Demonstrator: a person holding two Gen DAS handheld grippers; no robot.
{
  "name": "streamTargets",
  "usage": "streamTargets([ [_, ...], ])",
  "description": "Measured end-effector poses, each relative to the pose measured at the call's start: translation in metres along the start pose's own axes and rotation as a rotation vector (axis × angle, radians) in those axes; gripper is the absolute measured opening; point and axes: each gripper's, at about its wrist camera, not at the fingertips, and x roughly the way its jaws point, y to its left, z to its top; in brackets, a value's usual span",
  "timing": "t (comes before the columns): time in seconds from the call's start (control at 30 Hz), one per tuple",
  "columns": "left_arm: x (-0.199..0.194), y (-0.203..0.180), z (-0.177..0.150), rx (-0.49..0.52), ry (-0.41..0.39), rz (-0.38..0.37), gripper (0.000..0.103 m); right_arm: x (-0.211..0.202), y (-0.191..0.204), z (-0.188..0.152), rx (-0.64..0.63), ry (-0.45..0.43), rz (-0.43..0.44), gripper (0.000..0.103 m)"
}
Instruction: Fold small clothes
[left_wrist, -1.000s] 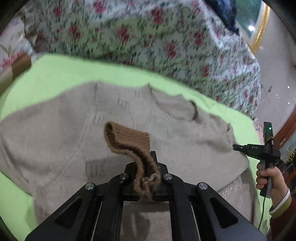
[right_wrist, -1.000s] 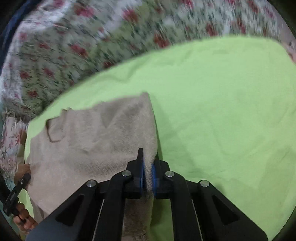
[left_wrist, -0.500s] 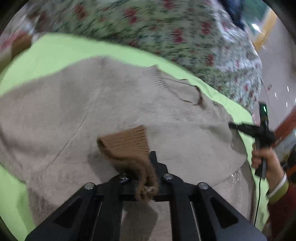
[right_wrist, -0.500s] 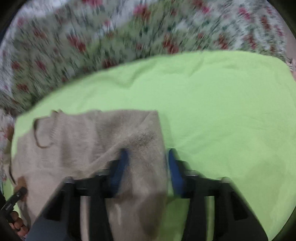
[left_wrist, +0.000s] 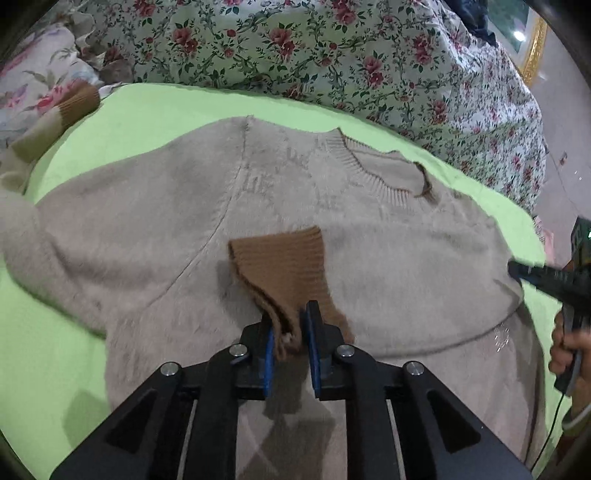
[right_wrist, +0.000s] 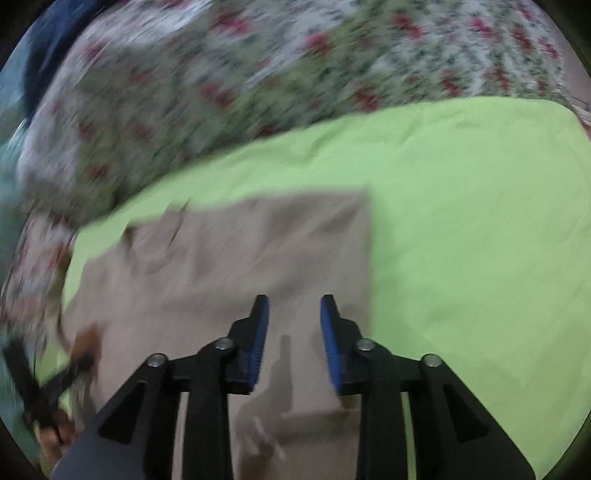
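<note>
1. In the left wrist view we see the left tongs (left_wrist: 289, 325) nearest us, their jaws just parted a little, with the brown ribbed cuff (left_wrist: 284, 266) of a sleeve between the blue pads; we cannot tell whether the pads still press on it.
2. In the right wrist view, which is blurred, we see the right tongs (right_wrist: 291, 317) spread, jaws just opened, nothing between them, hovering over the sweater near its straight folded edge.
3. The beige sweater (left_wrist: 184, 236) lies flat on the green sheet (left_wrist: 155, 107) spread on the bed, its neckline (left_wrist: 384, 173) pointing away from us, long axis running near to far in the left view.
4. Only the left view shows the cuff folded in across the chest, the second brown cuff (left_wrist: 79, 101) at the sheet's far left corner, and a hand (left_wrist: 569, 343) gripping the other tool at the right edge.
5. Only the right view shows the broad bare stretch of sheet to the sweater's right.
6. Farthest back lies the floral quilt (left_wrist: 332, 48).
</note>
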Motion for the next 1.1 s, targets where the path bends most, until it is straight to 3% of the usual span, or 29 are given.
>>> streamTargets([
  [0.07,-0.01,0.007,-0.01,0.0,0.003,0.005,0.02,0.014,-0.008,-0.014,-0.009,0.057,-0.112,0.03],
  [0.2,-0.042,0.032,-0.014,-0.009,-0.014,0.042,0.026,-0.015,-0.011,-0.026,0.069,0.004,-0.026,0.032],
  [0.27,-0.061,0.051,-0.007,-0.031,-0.053,0.07,0.04,-0.032,0.005,-0.034,0.048,-0.019,0.033,0.033],
  [0.33,-0.076,0.074,0.005,-0.065,-0.091,0.115,0.053,-0.045,0.02,-0.044,0.033,-0.02,0.09,0.04],
  [0.4,-0.086,0.102,0.023,-0.102,-0.127,0.165,0.056,-0.051,0.035,-0.056,0.014,-0.013,0.14,0.044],
  [0.53,-0.077,0.148,0.069,-0.112,-0.139,0.303,0.063,-0.049,0.059,-0.083,0.015,0.043,0.207,0.045],
  [0.67,-0.051,0.183,0.115,-0.098,-0.12,0.394,0.07,-0.049,0.078,-0.101,0.023,0.071,0.259,0.045],
  [0.8,-0.012,0.212,0.144,-0.069,-0.055,0.471,0.07,-0.047,0.088,-0.108,0.038,0.099,0.288,0.045],
  [0.83,-0.002,0.217,0.149,-0.058,-0.035,0.496,0.069,-0.046,0.091,-0.11,0.036,0.109,0.294,0.045],
  [0.87,0.006,0.221,0.153,-0.056,-0.02,0.499,0.054,-0.044,0.093,-0.111,0.034,0.117,0.299,0.045],
  [0.9,0.011,0.227,0.154,-0.061,0.0,0.484,0.038,-0.043,0.095,-0.113,0.034,0.127,0.304,0.045],
  [0.93,0.017,0.234,0.155,-0.074,0.026,0.457,0.006,-0.042,0.096,-0.114,0.034,0.131,0.303,0.045],
  [0.97,0.019,0.241,0.155,-0.098,0.039,0.428,0.007,-0.042,0.097,-0.116,0.034,0.135,0.299,0.045],
  [1.1,-0.009,0.24,0.145,-0.128,-0.047,0.323,0.007,-0.041,0.099,-0.12,0.03,0.14,0.305,0.045],
])
